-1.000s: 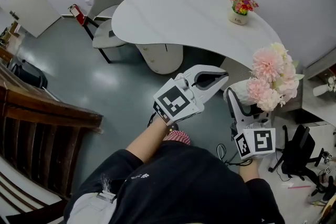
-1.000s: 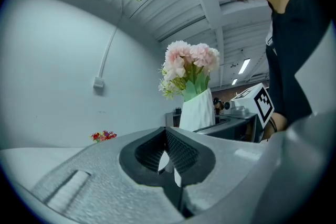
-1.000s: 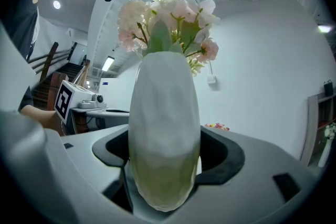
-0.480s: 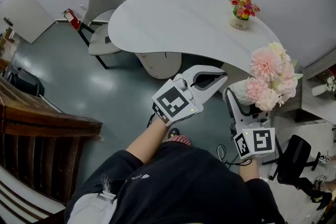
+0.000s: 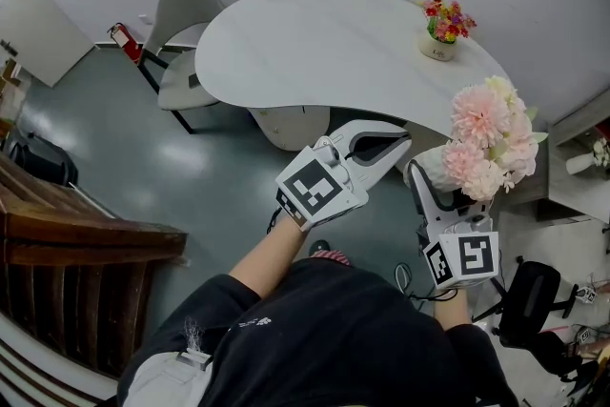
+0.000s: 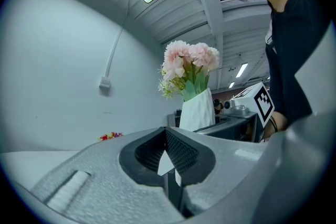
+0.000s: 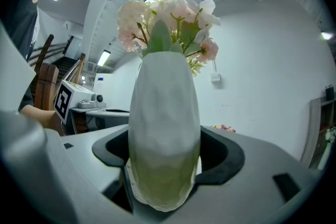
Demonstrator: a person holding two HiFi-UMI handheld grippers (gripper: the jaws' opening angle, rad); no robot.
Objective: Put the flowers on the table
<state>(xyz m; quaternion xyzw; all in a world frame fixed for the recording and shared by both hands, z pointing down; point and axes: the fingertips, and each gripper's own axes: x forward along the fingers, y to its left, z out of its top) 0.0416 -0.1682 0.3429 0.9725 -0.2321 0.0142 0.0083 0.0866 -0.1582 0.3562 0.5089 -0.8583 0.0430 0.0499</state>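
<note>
Pink flowers (image 5: pixel 488 140) stand in a white vase (image 5: pixel 432 169), and my right gripper (image 5: pixel 431 182) is shut on that vase, holding it upright over the floor just short of the table's near edge. In the right gripper view the vase (image 7: pixel 165 134) fills the gap between the jaws, with the blooms (image 7: pixel 167 17) above. My left gripper (image 5: pixel 400 143) hovers beside it on the left, shut and empty; its closed tips (image 6: pixel 171 173) show in the left gripper view, with the vase (image 6: pixel 197 108) beyond. The white curved table (image 5: pixel 324 52) lies ahead.
A small pot of colourful flowers (image 5: pixel 441 26) sits at the table's far right. A grey chair (image 5: pixel 183 14) stands at the table's left, with a red extinguisher (image 5: pixel 119 35) by the wall. Dark wooden stairs (image 5: pixel 76 234) are at left, and an office chair base (image 5: pixel 530 302) at lower right.
The view has shifted slightly, with the table now a little nearer and lower in the picture. Both grippers keep their places and their hold.
</note>
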